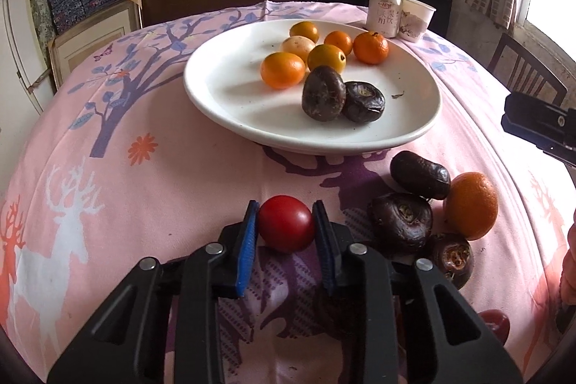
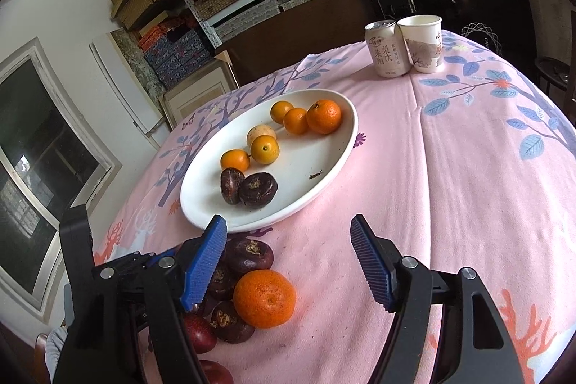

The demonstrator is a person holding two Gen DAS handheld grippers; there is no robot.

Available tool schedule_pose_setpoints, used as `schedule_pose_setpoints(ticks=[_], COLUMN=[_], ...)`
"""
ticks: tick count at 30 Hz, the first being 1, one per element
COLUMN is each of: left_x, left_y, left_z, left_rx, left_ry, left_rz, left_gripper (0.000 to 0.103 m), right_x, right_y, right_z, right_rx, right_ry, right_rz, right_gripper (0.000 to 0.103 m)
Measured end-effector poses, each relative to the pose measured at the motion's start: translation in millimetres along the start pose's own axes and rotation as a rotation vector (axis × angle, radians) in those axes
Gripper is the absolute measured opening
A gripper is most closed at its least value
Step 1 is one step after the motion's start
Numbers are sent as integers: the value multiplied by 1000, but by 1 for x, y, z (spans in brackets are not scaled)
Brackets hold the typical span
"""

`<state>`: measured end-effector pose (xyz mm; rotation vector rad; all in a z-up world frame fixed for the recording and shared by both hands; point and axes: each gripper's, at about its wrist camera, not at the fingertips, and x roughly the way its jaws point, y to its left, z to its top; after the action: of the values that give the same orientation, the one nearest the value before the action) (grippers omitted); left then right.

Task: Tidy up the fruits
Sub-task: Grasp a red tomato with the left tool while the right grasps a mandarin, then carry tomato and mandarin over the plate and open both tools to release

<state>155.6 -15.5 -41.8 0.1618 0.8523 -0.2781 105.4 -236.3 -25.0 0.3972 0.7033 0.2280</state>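
Note:
My left gripper (image 1: 286, 225) is shut on a red cherry tomato (image 1: 286, 228) and holds it just above the pink tablecloth, short of the white plate (image 1: 223, 85). The plate holds several small oranges (image 1: 282, 69) and two dark water chestnuts (image 1: 324, 93). Loose on the cloth to the right lie an orange (image 1: 471, 205) and three water chestnuts (image 1: 401, 220). My right gripper (image 2: 288, 258) is open and empty, above the loose orange (image 2: 264, 298) and the chestnuts (image 2: 248, 254). Another red tomato (image 2: 199, 333) lies below its left finger.
A drink can (image 2: 387, 49) and a paper cup (image 2: 423, 42) stand at the table's far edge. The plate also shows in the right wrist view (image 2: 334, 153). A chair (image 1: 522, 71) stands at the right. Shelves with boxes fill the back wall.

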Motion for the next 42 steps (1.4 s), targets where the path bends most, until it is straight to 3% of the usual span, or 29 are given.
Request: schedule_pose_setpoints(ticks=[5,16,17,19,20,23,25,28,33,42], left_x=[-2,4,5,5,5,5,4,-2,0,5], left_y=[17,24,24,24,24,24,23,18,17,19], left_z=[1,0,0,0,-1,-1,-1,-1,-1,-2], left_rx=[-62,-92,-92,-93,-93,-92,-90,-69,-65,-71], left_ry=[-7,20,22,23,24,24,19,-8,1,23], left_rz=[42,30,30,29,28,29,35,53,50,35], left_gripper=[29,29,29,29,29,30,30,29,29,31], right_x=[17,33,34,33,36,29,13,-5,16,29], right_y=[1,16,16,19,18,16,15,12,3,9], right_z=[-6,-33,-37,-39,-39,-37,-31,-23,-25,-32], right_rx=[13,-22,-26,-39,-32,-24,-34,-96,-82,-128], right_ry=[106,257,260,240,247,199,119,15,115,146], right_rz=[50,71,66,62,71,62,33,-116,-123,-152], right_gripper=[72,72,72,50,46,45,45,45,46,46])
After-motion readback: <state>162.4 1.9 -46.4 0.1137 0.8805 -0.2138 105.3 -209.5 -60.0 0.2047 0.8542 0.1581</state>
